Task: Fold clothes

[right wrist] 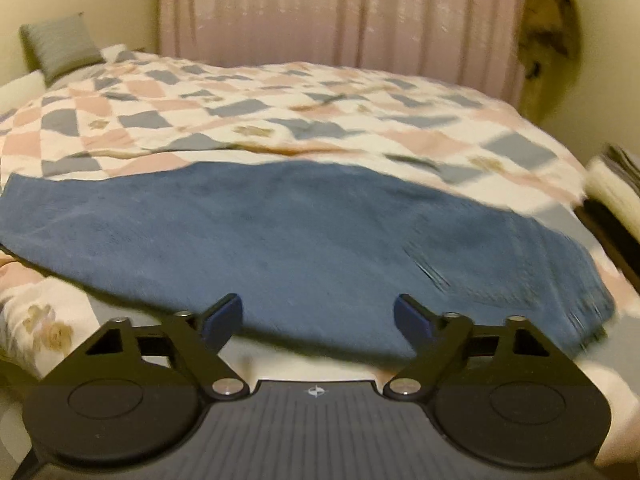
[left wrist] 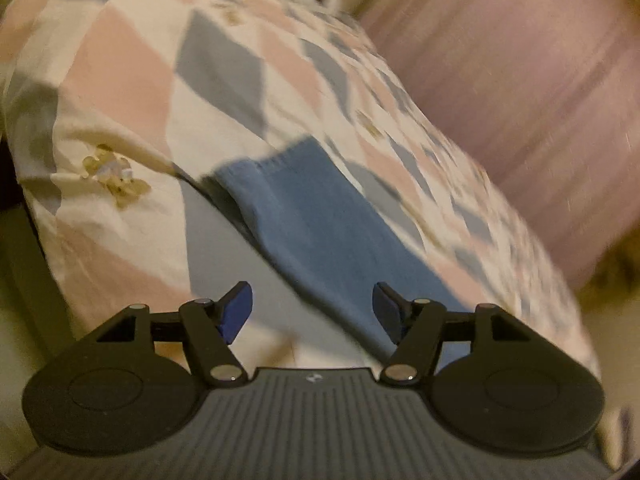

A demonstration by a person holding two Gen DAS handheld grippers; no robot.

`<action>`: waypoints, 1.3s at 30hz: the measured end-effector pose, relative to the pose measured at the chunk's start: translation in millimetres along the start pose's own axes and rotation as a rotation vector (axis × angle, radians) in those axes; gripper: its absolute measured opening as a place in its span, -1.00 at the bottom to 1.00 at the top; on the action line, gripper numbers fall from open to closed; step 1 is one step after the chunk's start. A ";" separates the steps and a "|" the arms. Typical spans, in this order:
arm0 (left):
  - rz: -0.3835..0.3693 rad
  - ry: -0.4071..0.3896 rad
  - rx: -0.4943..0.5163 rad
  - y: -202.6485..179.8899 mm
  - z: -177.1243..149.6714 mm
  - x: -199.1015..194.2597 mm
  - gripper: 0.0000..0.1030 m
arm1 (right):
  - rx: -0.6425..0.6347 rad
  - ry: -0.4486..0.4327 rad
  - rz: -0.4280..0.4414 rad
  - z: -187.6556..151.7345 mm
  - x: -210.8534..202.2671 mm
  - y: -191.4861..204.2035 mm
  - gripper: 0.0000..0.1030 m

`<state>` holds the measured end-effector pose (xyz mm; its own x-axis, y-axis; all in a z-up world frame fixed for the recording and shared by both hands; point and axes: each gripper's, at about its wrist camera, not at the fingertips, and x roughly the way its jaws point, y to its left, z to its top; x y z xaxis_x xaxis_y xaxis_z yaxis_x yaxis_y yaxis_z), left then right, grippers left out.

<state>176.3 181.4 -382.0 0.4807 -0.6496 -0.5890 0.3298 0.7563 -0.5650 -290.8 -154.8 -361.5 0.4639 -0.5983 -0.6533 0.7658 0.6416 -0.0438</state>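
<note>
A blue terry cloth lies spread flat across the near part of a bed, its long side running left to right. In the left wrist view the same cloth shows as a narrow strip running away from me. My left gripper is open and empty, just above the cloth's near end. My right gripper is open and empty, over the cloth's near edge. Both views are blurred by motion.
The bed is covered by a quilt with pink, grey and white diamonds. A pink curtain hangs behind it. A grey pillow stands at the far left. Stacked dark and white things sit at the bed's right edge.
</note>
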 end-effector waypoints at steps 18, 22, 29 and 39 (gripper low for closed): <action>-0.087 -0.127 -0.245 61.2 27.9 74.1 -0.54 | 0.056 0.063 0.034 21.4 71.2 12.1 0.39; -0.078 -0.136 -0.241 67.4 19.8 77.5 -0.78 | 0.084 0.042 0.022 22.0 72.4 3.2 0.30; -0.074 -0.118 -0.170 52.3 26.8 88.8 -0.70 | 0.168 0.054 0.031 15.8 79.8 -17.1 0.29; 0.020 -0.251 0.329 -71.9 17.2 51.5 -0.92 | 0.245 0.037 0.095 9.7 74.6 -38.7 0.19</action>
<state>191.4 94.9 -361.8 0.6593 -0.6262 -0.4161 0.5407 0.7795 -0.3164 -281.6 -228.9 -401.2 0.5255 -0.5198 -0.6735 0.8067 0.5559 0.2003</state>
